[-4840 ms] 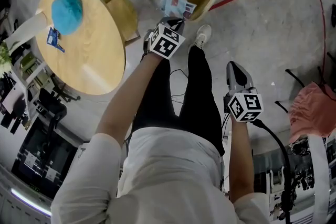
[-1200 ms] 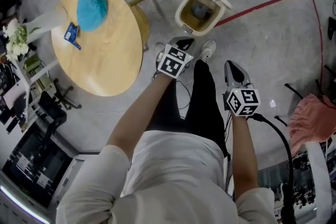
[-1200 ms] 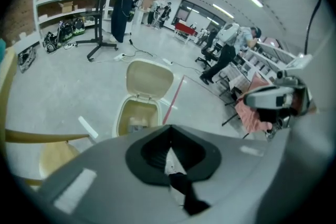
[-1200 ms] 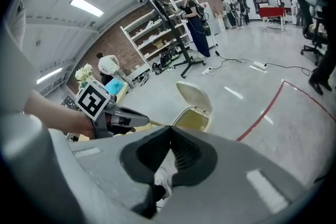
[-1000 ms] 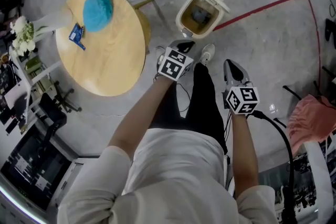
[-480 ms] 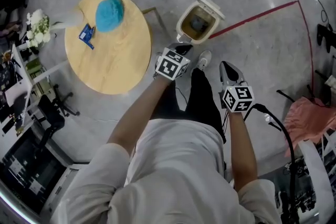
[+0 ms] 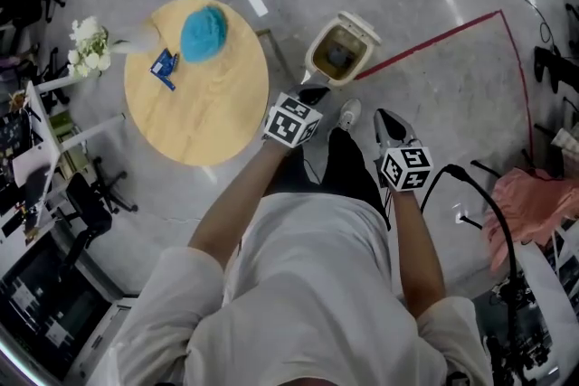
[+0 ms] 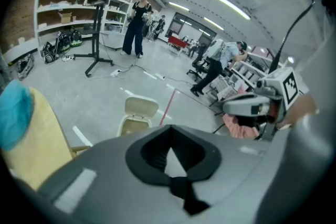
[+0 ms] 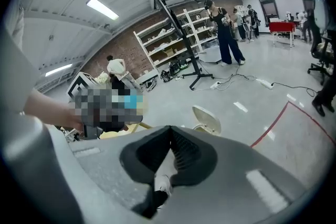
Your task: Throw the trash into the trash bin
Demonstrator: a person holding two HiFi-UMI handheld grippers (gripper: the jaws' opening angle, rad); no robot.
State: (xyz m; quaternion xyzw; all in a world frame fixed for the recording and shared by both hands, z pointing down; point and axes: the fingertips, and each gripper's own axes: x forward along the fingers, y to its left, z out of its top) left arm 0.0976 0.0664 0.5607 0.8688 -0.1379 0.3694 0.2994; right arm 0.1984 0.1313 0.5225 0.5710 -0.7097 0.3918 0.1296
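The left tongs (image 7: 313, 93) and right tongs (image 7: 387, 117) are both clenched on nothing, held out before the person's legs, probably because the drop is done. Just ahead stands the trash bin (image 7: 314, 61), lid open, with the trash (image 7: 336, 57) inside. Farther left, the tabletop (image 7: 194, 117) carries a blue puff (image 7: 204, 32).

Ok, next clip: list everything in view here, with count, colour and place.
table: one, round, light wood, upper left
fluffy ball: one, blue, on table's far edge
card: one, blue, on table beside ball
flowers: one bunch, white, at table's left edge
trash bin: one, cream, lid open, on floor ahead
tape line: one, red, floor right of bin
cloth: one, pink, far right
left gripper: one, grey, shut, empty
right gripper: one, grey, shut, empty
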